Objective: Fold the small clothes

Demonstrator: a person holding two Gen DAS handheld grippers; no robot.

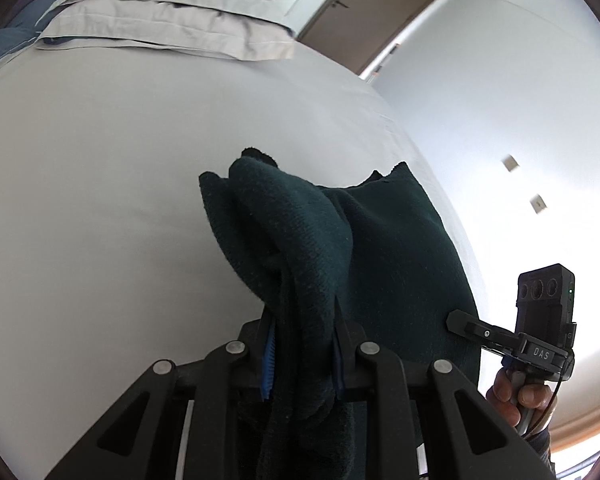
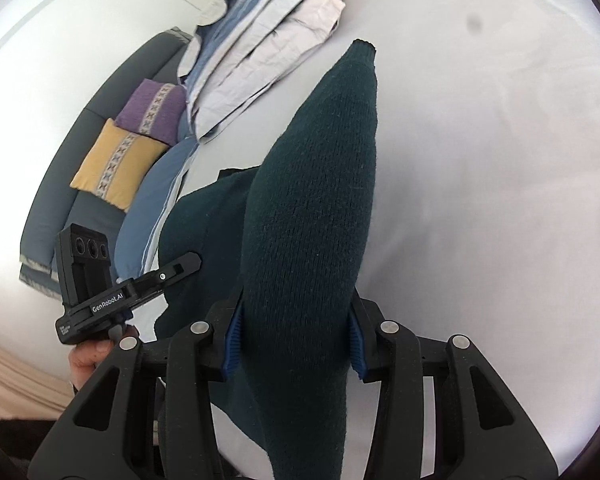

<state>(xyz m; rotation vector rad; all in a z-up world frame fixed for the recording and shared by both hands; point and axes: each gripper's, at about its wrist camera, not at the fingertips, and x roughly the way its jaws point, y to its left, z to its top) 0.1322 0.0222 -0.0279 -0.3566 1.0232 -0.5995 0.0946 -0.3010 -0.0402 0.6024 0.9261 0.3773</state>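
- Left gripper [image 1: 304, 344]: jaws drawn in on a bunched thickness of the dark green knitted garment [image 1: 380, 248]; the cloth fills the gap and spills over the blue pads [image 1: 269, 354]
- Right gripper [image 2: 296, 338]: jaws clamped on another part of the same garment [image 2: 316, 208], which rises between the fingers as a rounded, sleeve-like tube
- Location of garment: lifted at both grips above the pale bed sheet [image 1: 100, 184]; its lower part appears to trail toward the sheet, though contact cannot be confirmed
- Risk one: the left grip holds several layers at once; a layer may slide out under the garment's weight, and the fold edge would go crooked
- Risk two: the two grips stand close together, so much cloth hangs unsupported; laid down so, it is likely to land bunched rather than flat
- Risk three: the knit is thick and springy; pulling the grippers apart sharply could stretch it or drag it out of the pads
- Risk four: folded bedding [image 2: 268, 40] lies at the far end of the bed, well apart; low hazard unless the garment is swung that way
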